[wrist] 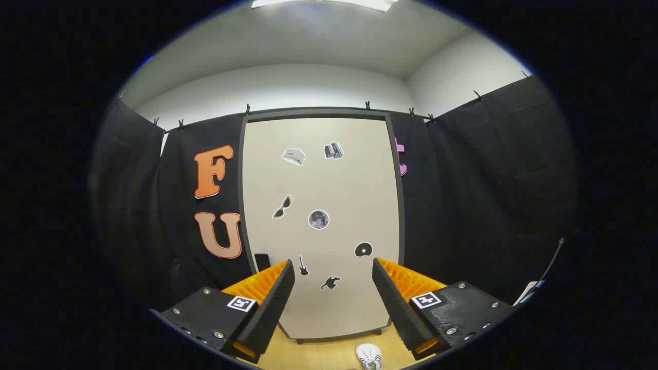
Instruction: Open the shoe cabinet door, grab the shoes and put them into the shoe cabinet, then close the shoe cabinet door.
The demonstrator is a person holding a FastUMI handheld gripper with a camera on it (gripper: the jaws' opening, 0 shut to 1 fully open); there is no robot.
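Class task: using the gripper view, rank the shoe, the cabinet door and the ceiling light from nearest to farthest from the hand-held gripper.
The hand-held gripper is open, holding nothing.
1. Shoe: on the floor, below and between the fingers.
2. Cabinet door: closed, straight ahead beyond the fingers.
3. Ceiling light: overhead, farthest.

Your gripper [333, 272] fingers spread wide, empty, facing the closed shoe cabinet door [321, 226], shoe [369, 356] on floor between them.
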